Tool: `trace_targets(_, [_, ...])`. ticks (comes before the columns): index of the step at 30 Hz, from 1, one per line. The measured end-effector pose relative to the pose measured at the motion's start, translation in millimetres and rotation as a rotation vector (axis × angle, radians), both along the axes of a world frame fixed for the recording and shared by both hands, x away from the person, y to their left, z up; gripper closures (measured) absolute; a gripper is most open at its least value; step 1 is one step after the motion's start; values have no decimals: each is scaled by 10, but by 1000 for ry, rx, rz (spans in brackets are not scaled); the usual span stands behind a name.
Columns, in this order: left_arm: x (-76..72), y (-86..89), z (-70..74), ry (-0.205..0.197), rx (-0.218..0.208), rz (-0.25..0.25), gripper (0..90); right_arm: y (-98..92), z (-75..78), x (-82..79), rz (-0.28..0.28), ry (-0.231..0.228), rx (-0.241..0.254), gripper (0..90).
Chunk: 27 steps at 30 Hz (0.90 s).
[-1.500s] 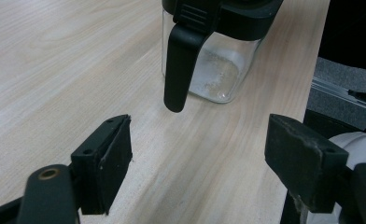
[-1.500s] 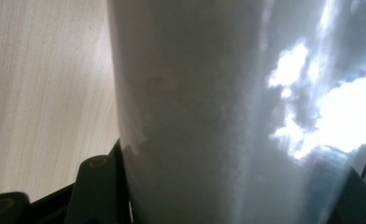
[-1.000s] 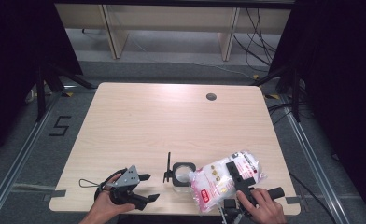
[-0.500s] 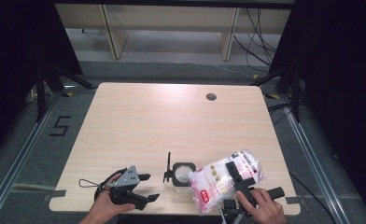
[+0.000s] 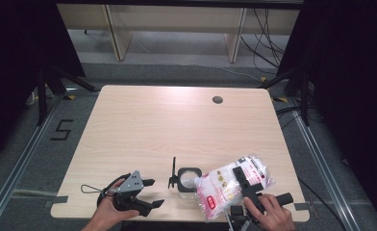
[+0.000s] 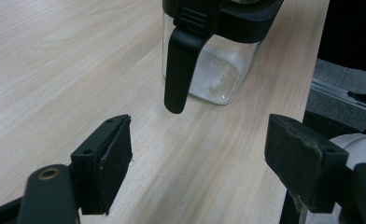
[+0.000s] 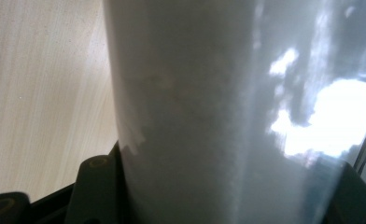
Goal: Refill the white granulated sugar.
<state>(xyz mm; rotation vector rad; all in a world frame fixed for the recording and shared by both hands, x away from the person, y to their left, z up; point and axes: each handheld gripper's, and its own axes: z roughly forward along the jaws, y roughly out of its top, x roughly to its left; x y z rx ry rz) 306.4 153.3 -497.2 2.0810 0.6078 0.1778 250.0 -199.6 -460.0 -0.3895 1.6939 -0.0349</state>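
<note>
The bag (image 5: 232,187) of white granules is being held over the front right part of the table (image 5: 177,120), tipped toward the glass jar (image 5: 186,179), and it is being gripped across its middle by the right gripper (image 5: 246,185), whose jaws are being pressed into the plastic on both sides. In the right gripper view the bag (image 7: 228,112) is being seen right up against the lens, white and glossy. The left gripper (image 5: 145,192) is being held near the front edge, left of the jar, its jaws parted wide with nothing between them; in the left gripper view the jar (image 6: 209,60) and its hanging black lid tab (image 6: 179,70) are being watched just ahead.

Risks are being weighed now. The jar is not being steadied by anything, so it could be knocked over if the bag is swung against it. The mouth is narrow and the lid is standing flipped up beside it, so granules could be spilled onto the wood if the bag's opening is not being lined up well. The slick film could also be slipping out of the jaws as weight shifts.

As for writing: red labels and small printed marks are being seen on the bag, but nothing is being made out as readable. A "5" (image 5: 61,130) is being read on the floor at the left.
</note>
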Motion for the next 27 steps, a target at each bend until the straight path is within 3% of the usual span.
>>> trace_targets(3, [0,0,1,0,0,0,228,-1,-6,6,11,-10,5,440])
trace_targets(4, [-16,-15,-3,11,-28,10,228,0,-5,4,12,-10,4,440])
trace_targets(5, [-13,-7,0,8,-17,4,228,-10,-24,-6,-6,0,26,440])
trace_targets(7, [-5,-2,0,2,-7,0,228,-7,-18,-7,-3,-4,19,440])
trace_targets(8, [-18,-20,-7,17,-34,10,228,0,-4,-4,7,-11,4,440])
trace_targets(20, [-15,-16,-5,15,-27,6,228,1,4,-8,7,-11,2,440])
trace_targets(23, [-11,-12,-3,11,-23,3,228,-10,-9,-18,-3,-13,24,440])
trace_targets(24, [4,8,3,-5,8,-4,228,-3,-3,-12,2,-13,13,441])
trace_targets(25, [-8,-4,-1,6,-15,4,228,-1,-3,-12,3,-12,15,440])
trace_targets(27, [-8,-2,1,4,-12,5,227,-8,2,-14,6,-15,12,440])
